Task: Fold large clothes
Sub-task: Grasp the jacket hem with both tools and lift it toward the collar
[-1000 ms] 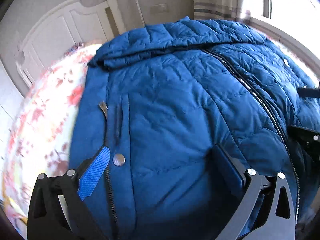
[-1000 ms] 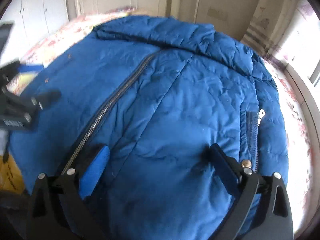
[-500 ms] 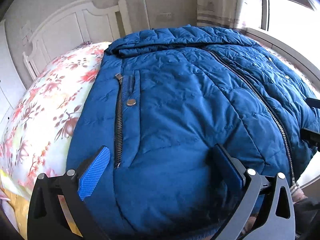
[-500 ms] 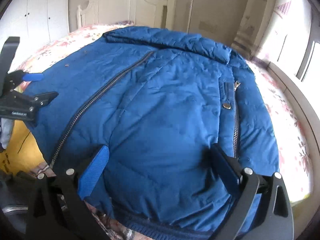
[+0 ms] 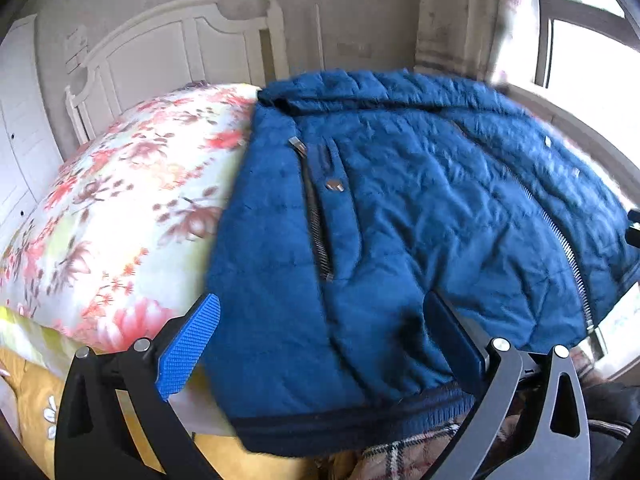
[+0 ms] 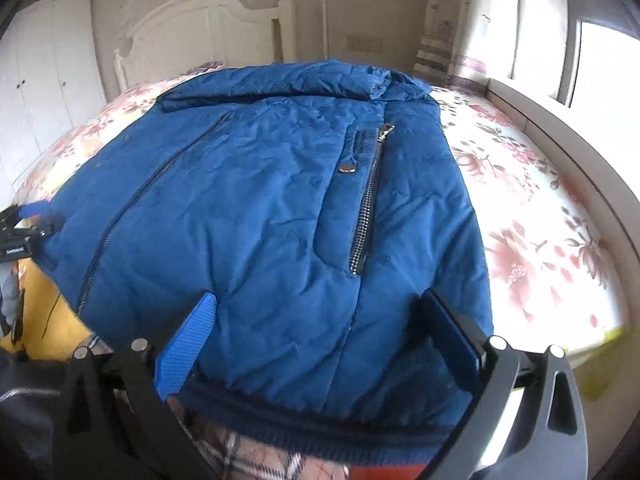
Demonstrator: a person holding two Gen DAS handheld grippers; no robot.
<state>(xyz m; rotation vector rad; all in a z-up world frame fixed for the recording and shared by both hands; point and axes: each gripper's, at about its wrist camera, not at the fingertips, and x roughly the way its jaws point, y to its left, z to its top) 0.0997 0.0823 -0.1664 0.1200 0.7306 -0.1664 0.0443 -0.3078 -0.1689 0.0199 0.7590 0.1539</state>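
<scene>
A blue quilted jacket [image 5: 420, 216] lies front side up on the floral bed, its collar toward the headboard and its hem hanging over the near edge. My left gripper [image 5: 320, 340] is open, its fingers standing wide over the hem on the jacket's left side. The same jacket [image 6: 280, 208] fills the right wrist view, zipped up the middle with a zipped pocket [image 6: 366, 208] on its right. My right gripper [image 6: 316, 340] is open above the right part of the hem. The left gripper [image 6: 28, 224] shows at the jacket's far left edge.
A floral bedspread [image 5: 120, 208] covers the bed [image 6: 540, 216], with a white headboard [image 5: 180, 52] behind. A yellow sheet [image 5: 36, 396] and plaid cloth [image 6: 256, 456] hang at the near edge. A window ledge [image 6: 560, 120] runs along the right.
Both grippers have drawn back toward the near edge of the bed. The jacket's hem and more of the bedspread now show. Both grippers stay open.
</scene>
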